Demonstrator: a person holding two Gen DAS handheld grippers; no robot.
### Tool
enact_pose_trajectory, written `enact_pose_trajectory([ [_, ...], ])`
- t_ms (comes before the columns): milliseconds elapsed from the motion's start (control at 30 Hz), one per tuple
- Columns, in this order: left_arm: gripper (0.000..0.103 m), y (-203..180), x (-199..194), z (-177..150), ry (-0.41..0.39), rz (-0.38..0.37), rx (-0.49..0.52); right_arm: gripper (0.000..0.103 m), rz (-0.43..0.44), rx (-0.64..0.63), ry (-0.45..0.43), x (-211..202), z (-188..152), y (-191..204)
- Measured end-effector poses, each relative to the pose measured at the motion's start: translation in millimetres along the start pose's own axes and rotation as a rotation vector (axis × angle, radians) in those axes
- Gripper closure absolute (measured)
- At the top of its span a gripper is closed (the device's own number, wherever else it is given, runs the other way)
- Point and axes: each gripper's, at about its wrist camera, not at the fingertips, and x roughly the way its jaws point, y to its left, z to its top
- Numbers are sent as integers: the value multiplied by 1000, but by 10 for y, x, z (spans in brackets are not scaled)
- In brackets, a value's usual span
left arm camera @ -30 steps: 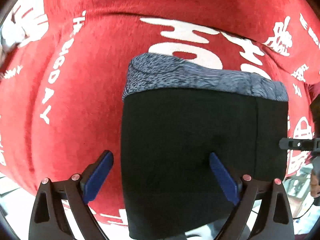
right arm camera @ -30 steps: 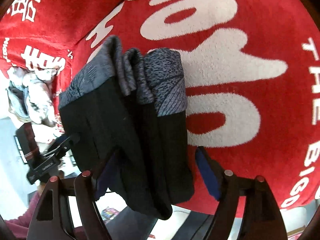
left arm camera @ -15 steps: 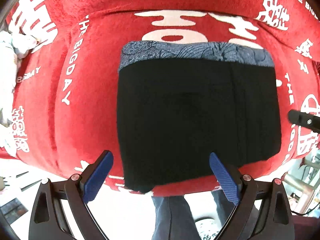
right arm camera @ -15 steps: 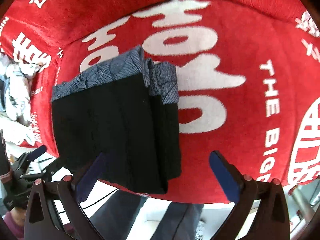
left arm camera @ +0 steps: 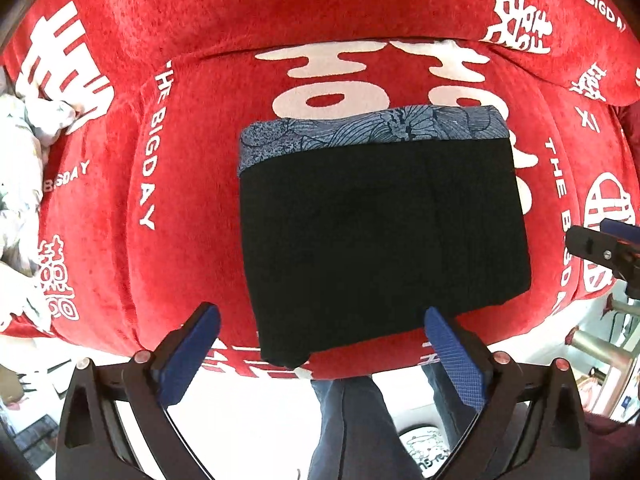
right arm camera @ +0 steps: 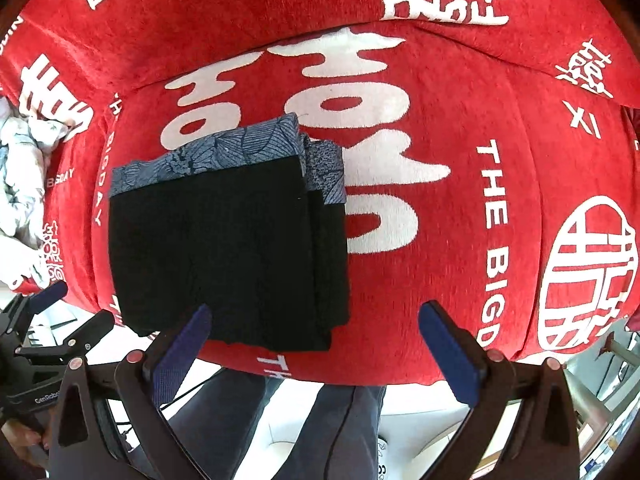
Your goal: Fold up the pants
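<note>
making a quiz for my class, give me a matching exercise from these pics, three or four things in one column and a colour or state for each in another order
Things:
1. folded pants
2. waistband
3. left gripper
4. sofa cover

Descriptions:
A. red with white lettering
B. open, holding nothing
C. blue-grey with a line pattern
D. black, lying in a flat rectangle

Pairs: 1-D, 2-C, 3-B, 4-A
</note>
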Motion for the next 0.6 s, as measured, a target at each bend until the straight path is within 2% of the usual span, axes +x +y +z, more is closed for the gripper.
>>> enact_pose_trajectory([
  [367, 1, -122, -186, -30, 16, -14, 77, 0, -6, -30, 13, -154, -125, 101],
  [600, 1, -71, -323, -13, -20, -14, 74, 0, 8, 11, 30, -206, -142, 113],
])
